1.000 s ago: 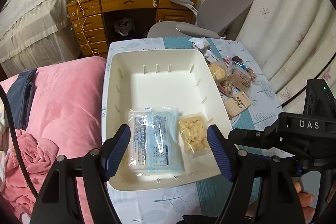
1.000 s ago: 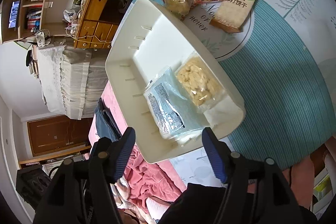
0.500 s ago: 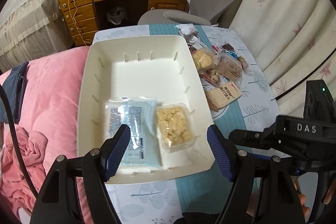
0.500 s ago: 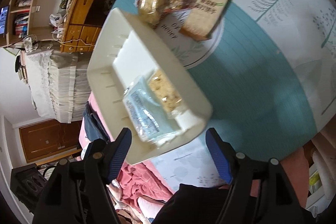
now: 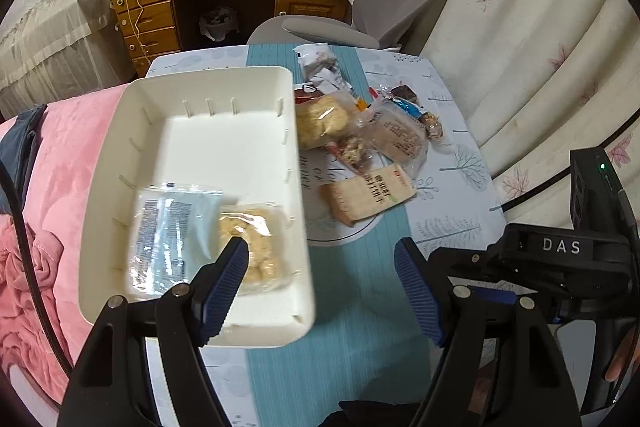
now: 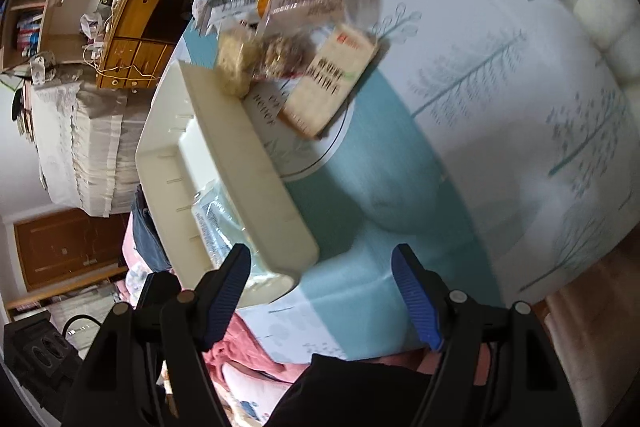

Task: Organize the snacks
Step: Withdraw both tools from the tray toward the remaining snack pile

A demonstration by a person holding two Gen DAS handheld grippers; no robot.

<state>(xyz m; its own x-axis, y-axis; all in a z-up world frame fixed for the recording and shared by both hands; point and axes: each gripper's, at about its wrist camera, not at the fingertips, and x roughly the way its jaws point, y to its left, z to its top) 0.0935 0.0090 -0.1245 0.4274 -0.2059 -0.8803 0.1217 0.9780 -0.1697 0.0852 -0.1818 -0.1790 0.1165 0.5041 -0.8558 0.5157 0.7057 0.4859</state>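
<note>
On the desk [image 5: 448, 99], beside the white rectangular plastic bin [image 5: 200, 155], the loose snacks lie in a heap: a tan flat cracker packet [image 5: 368, 193] nearest, a clear bag of pale puffed pieces [image 5: 322, 121] touching the bin's right wall, and a clear wrapped round biscuit pack [image 5: 400, 139] and small foil sweets behind them. The cracker packet's long axis runs diagonally, its red-marked end pointing up and to the right toward the curtain, its other end toward the bin. It lies flat, so a grasp that comes down steeply may slide off its face or only pinch the wrapper; taking it across its short side looks safer. Since the packs overlap, a pull on one could drag its neighbours along, perhaps off the desk edge.

Inside the bin, a pale blue flat sachet [image 5: 172, 231] and a clear tray of yellow crumbly snack [image 5: 256, 243] already sit side by side at the near end. The bin overhangs toward the pink bedding [image 5: 52, 187], so a knock on its rim could tip it.

The left tool [image 5: 320, 283] stands wide with nothing between its pads, and so does the right tool [image 6: 322, 287]; both hang over the teal runner.
</note>
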